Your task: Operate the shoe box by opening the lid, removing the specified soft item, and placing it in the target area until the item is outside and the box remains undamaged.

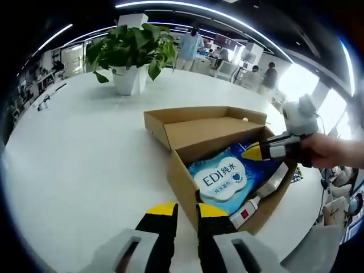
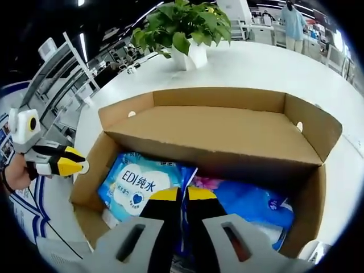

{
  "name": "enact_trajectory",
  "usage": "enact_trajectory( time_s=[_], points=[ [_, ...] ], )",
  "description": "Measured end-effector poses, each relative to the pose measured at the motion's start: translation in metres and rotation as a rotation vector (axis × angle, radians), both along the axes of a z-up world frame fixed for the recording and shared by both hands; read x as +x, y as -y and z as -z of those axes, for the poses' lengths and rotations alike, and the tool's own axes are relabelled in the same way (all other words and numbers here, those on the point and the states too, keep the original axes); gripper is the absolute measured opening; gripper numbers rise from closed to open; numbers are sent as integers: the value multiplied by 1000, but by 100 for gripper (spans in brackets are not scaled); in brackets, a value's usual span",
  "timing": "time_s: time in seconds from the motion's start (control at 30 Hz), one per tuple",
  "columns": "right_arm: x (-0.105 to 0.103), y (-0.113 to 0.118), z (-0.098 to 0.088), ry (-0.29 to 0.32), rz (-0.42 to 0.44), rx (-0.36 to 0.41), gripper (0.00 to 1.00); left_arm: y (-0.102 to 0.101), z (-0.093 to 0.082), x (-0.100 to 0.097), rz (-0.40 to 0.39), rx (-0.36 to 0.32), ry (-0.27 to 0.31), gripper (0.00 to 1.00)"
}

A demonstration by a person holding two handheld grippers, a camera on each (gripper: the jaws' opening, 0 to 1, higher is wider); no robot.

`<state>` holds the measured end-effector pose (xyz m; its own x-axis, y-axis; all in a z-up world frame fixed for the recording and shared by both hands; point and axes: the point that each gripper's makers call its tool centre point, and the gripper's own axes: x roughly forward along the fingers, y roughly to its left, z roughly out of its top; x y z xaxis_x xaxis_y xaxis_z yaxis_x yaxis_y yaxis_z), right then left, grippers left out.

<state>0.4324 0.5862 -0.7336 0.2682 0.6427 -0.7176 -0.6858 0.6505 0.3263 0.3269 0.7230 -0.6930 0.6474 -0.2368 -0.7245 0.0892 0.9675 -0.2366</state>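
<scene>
In the left gripper view, the left gripper (image 1: pixel 187 209) rises from the bottom with its yellow-tipped jaws nearly closed, a narrow gap between them and nothing in it. The tips sit just in front of the near wall of the shoe box (image 1: pixel 182 185), at or very near the cardboard; actual contact cannot be judged. The box stands open on the white table (image 1: pixel 79 165), its lid (image 1: pixel 199 122) folded back flat behind it. Inside lies a blue soft pack (image 1: pixel 224 177) with a white label reading EDI, and beside it a white tube (image 1: pixel 263 193) with a red patch near its end. The right gripper (image 1: pixel 254 152), held by a hand (image 1: pixel 330 151), comes in from the right, its yellow tip over the far right edge of the box above the pack. A potted plant (image 1: pixel 133 54) stands well behind the box.

In the right gripper view, the right gripper (image 2: pixel 182 196) points down into the open box, jaws almost together and gripping nothing visible, their tips over the pack's right edge; whether they touch it cannot be told. More blue wrapping (image 2: pixel 253 205) lies to the right of the pack. The left gripper shows at the left, outside the box wall
</scene>
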Motion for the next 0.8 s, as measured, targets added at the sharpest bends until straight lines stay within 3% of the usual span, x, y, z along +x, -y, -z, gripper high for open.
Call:
enact_trajectory(
  time_s=[0.47,0.7,0.8],
  points=[
    [7,-4,12,76,-78,-94,5,-3,2,1,5,4,-1,12],
    [9,-4,14,91,-101,-133,3,0,0,4,8,5,5,12],
    [8,-1,11,78,-72,-130,1,2,-1,5,11,4,8,12]
  ],
)
